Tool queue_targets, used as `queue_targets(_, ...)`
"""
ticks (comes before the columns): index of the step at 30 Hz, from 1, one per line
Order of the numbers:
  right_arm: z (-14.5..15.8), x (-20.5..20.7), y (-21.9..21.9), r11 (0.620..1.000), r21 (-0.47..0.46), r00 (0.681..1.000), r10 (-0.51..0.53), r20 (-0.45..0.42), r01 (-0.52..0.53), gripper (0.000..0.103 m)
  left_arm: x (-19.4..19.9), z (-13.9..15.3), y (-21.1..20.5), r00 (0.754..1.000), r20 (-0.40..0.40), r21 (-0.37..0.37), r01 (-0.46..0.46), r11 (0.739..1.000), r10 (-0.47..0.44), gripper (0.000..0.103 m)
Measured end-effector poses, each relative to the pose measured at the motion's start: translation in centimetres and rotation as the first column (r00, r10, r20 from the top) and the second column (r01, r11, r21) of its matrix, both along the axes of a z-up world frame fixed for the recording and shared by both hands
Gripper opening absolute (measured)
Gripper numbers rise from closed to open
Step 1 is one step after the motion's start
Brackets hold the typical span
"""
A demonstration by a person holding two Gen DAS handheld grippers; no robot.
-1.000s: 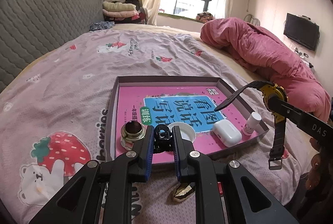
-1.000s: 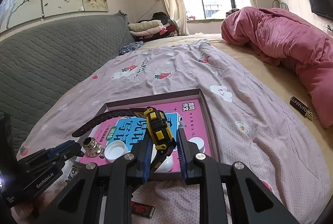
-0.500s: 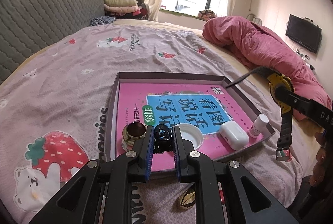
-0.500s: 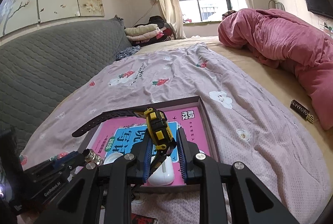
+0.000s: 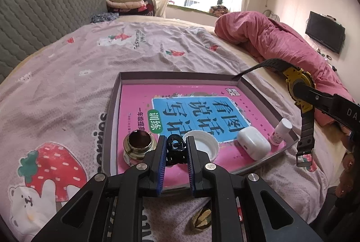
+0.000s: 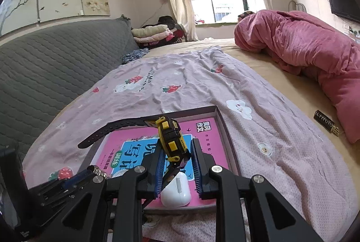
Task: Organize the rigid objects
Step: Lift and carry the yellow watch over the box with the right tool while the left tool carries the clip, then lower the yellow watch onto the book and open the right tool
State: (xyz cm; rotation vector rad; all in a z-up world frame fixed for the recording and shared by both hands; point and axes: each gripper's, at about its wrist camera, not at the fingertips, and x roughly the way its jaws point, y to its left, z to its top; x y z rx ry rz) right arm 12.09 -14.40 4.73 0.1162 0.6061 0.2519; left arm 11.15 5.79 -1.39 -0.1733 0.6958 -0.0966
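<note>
Fingers (image 5: 160,152) of the left gripper (image 5: 176,152) are clamped on a small black hair claw clip (image 5: 175,148), held just over the near edge of the tray (image 5: 112,107) on the bed. Left to right in the left wrist view: strawberry-print bedsheet (image 5: 56,84), then the grey shallow tray with a pink-and-blue book (image 5: 180,107) lying flat in it. On the book's near edge: gold-rimmed round jar (image 5: 139,143) just left of the left gripper, white cap (image 5: 202,144) just right of it, then white earbud case (image 5: 253,143), then small white bottle (image 5: 280,130) in the tray's right corner. Further right, the right gripper (image 6: 176,157) is closed on a black-and-yellow wristwatch (image 5: 299,89), held above the tray's right side; one strap end reaches the tray's far right corner, the other hangs down outside the tray. In the right wrist view the watch sits edge-on between the fingers, the earbud case right below it. Small gold-and-dark object (image 5: 201,219) lies on the sheet near the tray's front, outside it. Dark rectangular item (image 6: 326,123) lies on the bed far right, beside the pink quilt (image 6: 303,48).
</note>
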Motion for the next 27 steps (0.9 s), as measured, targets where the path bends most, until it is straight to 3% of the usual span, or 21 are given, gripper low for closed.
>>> queue_targets(13, -1.3, 1.7, 1.5, 0.999, -0.023, 0.998, -0.044, -0.040, 0.043, 0.023, 0.8, -1.5, 0.9, 0.998, -0.056, -0.052, -0.011, 0.999, 0.008, 0.017)
queue_targets(27, -3.8, 3.5, 5.5, 0.998, -0.054, 0.993, 0.021, -0.118, -0.027, 0.023, 1.7, -2.2, 1.5, 0.997, -0.081, -0.072, -0.023, 0.997, 0.017, 0.017)
